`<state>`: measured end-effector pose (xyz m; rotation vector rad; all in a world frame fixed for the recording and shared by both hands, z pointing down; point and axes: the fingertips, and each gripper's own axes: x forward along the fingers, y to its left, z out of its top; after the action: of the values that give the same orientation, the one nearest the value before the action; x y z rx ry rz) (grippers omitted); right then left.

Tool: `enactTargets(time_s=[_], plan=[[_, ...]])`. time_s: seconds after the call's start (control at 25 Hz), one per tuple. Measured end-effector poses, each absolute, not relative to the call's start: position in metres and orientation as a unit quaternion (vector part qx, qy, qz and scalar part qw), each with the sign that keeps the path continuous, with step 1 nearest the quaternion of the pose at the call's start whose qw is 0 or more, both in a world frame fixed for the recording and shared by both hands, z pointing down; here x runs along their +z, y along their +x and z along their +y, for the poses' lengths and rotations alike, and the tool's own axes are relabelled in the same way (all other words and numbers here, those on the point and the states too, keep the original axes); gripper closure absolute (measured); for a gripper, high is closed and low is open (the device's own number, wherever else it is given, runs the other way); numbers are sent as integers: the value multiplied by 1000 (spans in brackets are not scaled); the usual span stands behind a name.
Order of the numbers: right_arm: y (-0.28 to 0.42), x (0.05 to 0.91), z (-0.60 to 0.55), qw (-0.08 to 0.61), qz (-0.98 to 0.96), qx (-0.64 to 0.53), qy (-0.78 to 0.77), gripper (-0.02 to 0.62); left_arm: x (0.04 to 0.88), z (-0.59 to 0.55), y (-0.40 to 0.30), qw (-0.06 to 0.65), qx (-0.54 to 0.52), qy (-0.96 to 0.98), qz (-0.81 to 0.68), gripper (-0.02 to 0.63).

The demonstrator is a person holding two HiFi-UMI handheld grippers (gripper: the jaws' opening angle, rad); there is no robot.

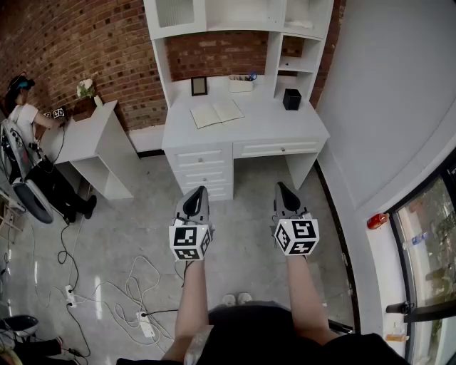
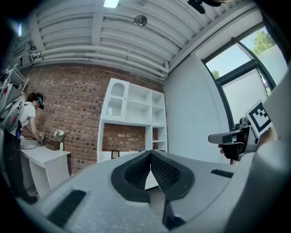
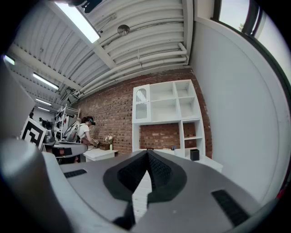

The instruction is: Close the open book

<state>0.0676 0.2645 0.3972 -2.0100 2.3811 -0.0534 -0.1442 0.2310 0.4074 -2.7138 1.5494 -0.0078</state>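
Note:
An open book [image 1: 216, 112] with pale pages lies flat on the white desk [image 1: 271, 128] against the brick wall. Both grippers hang well short of the desk, over the floor, pointing level toward it. My left gripper [image 1: 197, 194] is shut with nothing between its jaws, the black pads [image 2: 138, 170] meeting at the tips. My right gripper [image 1: 284, 189] is likewise shut and empty, its pads [image 3: 157, 172] touching. The book is hidden behind the jaws in both gripper views.
On the desk stand a small picture frame [image 1: 199, 86], a pen tray [image 1: 241, 83] and a black cup [image 1: 291, 99], with a white shelf unit [image 1: 235, 18] above. A person [image 1: 25, 117] sits at a side table [image 1: 82, 139] at left. Cables and power strips [image 1: 145, 324] lie on the floor.

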Motion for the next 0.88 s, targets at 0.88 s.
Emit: enactTargets(time_s=[0.88], plan=[[67,400,270,35,771,-32,-635,597,420,238,-145,-8,-11,-870,494,597]])
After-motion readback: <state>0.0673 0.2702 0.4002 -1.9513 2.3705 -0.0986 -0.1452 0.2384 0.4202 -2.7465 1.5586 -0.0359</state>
